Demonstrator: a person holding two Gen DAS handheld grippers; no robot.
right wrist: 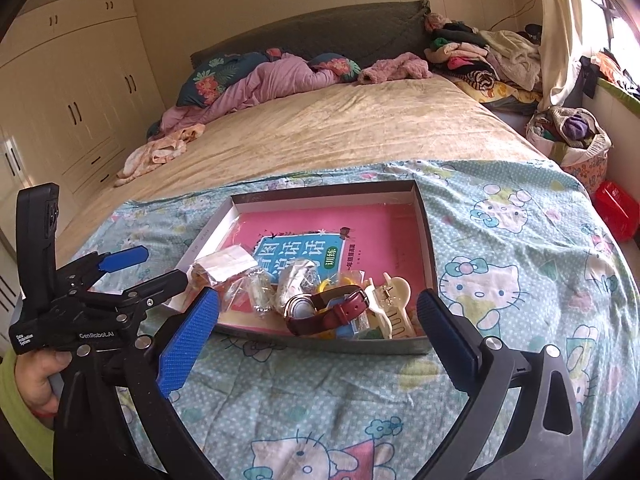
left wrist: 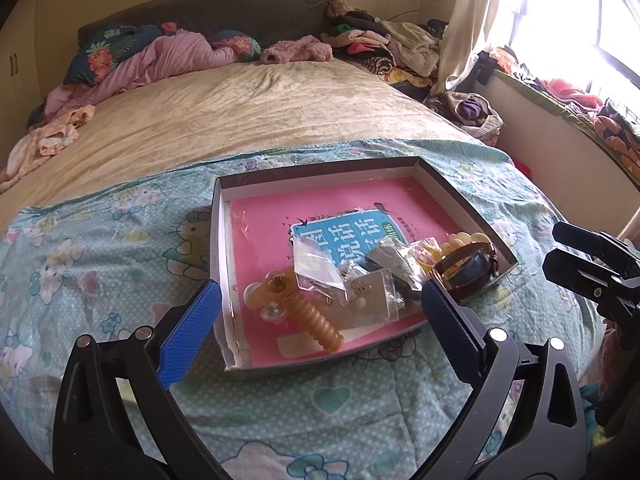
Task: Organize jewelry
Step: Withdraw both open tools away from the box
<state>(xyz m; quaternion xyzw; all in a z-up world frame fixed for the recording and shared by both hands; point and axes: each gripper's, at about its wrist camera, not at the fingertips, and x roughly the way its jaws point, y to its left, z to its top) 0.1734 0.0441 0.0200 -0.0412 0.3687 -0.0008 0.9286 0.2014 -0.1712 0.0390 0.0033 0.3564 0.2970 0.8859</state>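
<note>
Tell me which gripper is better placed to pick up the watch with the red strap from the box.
Probably the right gripper: its open jaws frame the watch almost centrally. From the left gripper, also open, the watch sits beyond its right finger.

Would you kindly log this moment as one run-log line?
left claw: open, empty | right claw: open, empty | shallow cardboard box: on cartoon-cat quilt | maroon-strap wristwatch: in box
</note>
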